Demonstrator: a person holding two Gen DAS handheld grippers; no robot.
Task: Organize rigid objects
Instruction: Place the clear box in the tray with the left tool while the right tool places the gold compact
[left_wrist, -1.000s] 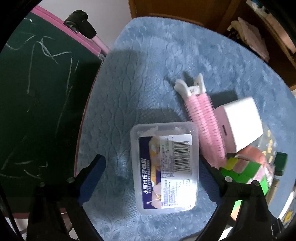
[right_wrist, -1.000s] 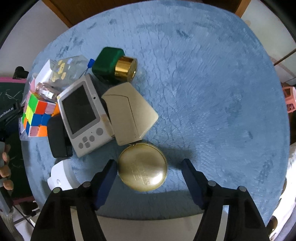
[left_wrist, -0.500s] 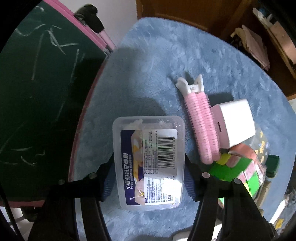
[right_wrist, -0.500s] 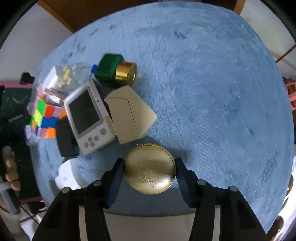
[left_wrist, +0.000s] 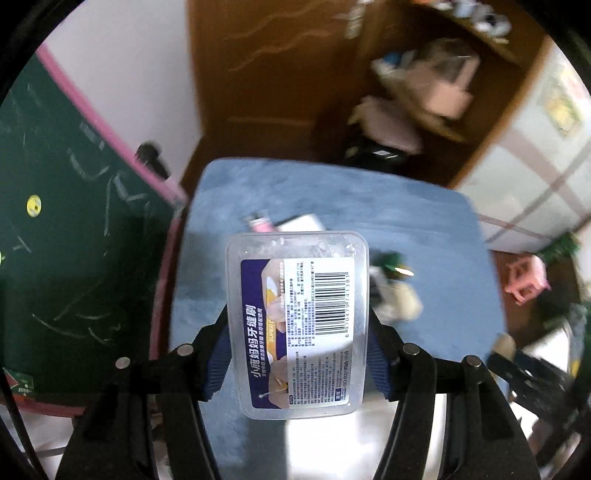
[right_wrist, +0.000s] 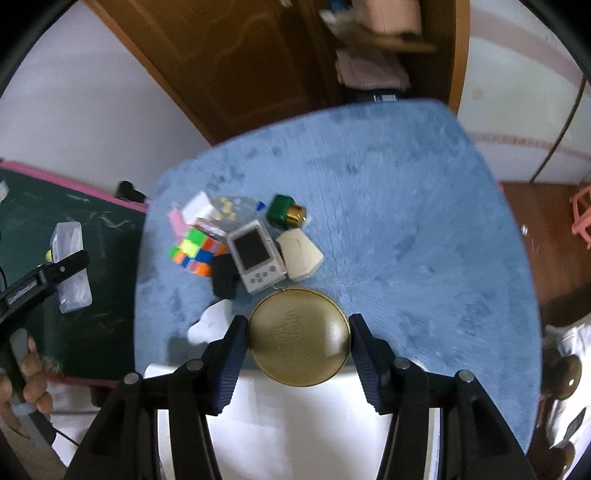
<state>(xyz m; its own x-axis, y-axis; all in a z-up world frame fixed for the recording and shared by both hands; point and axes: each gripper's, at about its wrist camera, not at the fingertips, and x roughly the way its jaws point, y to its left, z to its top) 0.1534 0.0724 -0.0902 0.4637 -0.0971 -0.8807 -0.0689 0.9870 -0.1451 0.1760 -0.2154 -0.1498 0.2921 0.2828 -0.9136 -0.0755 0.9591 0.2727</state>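
Note:
My left gripper (left_wrist: 297, 354) is shut on a clear plastic box (left_wrist: 297, 321) with a barcode label, held high above the blue table (left_wrist: 436, 258). The right gripper (right_wrist: 298, 354) is shut on a round gold tin (right_wrist: 299, 336), also lifted off the table. In the right wrist view the left gripper (right_wrist: 55, 269) and its clear box (right_wrist: 70, 269) show at the far left, over the green chalkboard. On the table lie a colour cube (right_wrist: 194, 251), a small grey camera (right_wrist: 255, 254), a beige case (right_wrist: 299, 253), a green and gold bottle (right_wrist: 286, 214) and a white box (right_wrist: 197, 206).
A green chalkboard (right_wrist: 55, 229) with a pink frame stands left of the table. A black object (right_wrist: 223, 277) and a white object (right_wrist: 210, 323) lie near the table's front edge. A wooden door and shelves rise behind. A pink stool (left_wrist: 524, 280) stands at the right.
Both grippers closed on their objects and rose: the left lifted the clear box, the right lifted the gold tin. The table now looks smaller and farther below.

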